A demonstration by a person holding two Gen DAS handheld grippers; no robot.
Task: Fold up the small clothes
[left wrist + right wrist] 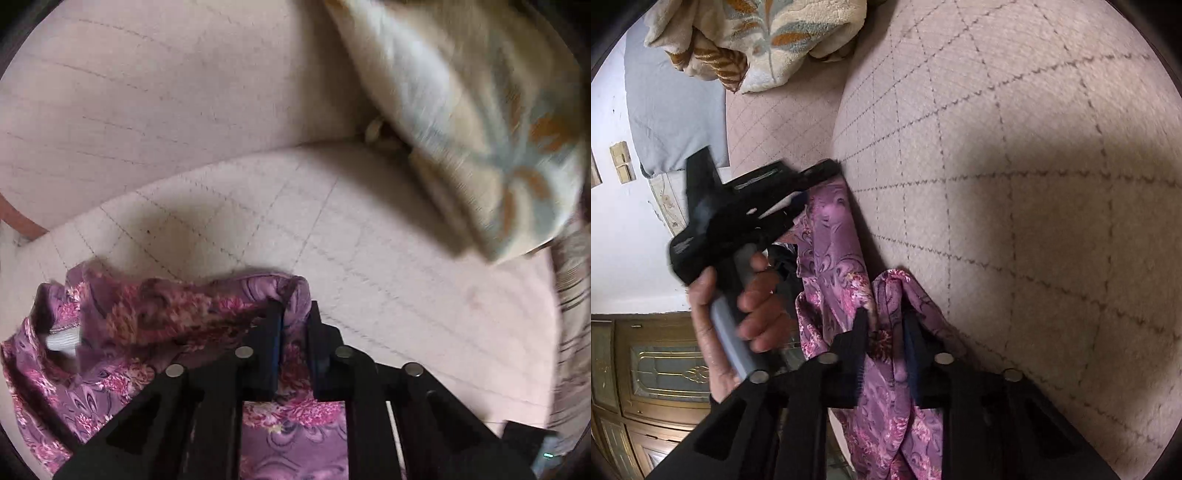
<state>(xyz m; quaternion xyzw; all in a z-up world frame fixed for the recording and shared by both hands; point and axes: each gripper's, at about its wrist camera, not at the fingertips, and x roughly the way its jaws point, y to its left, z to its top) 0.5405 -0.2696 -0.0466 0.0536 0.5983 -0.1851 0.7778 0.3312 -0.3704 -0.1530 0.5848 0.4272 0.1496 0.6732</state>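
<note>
In the left wrist view the purple floral garment [155, 325] lies bunched at the front edge of the quilted sofa seat [388, 258], its white label showing toward the seat's left side; the left gripper [293, 306] is clenched on a rolled fold of that cloth, a strip of fabric pinched between its black fingers [273, 325]; behind runs the sofa's quilted backrest [166, 103]; a leaf-patterned cushion [480, 122] leans in the seat's back right corner, blurred.

In the right wrist view a hand [738, 306] grips the grey handle of the left gripper [827, 170], whose tip meets the upper end of the garment [842, 258] at the seat's edge [1034, 221]; a carved wooden cabinet [646, 369] stands low at the left; the cloth hangs stretched down to the right gripper [886, 317], which is clamped on a gathered fold; a leaf-patterned blanket [757, 37] lies at the far end of the sofa.
</note>
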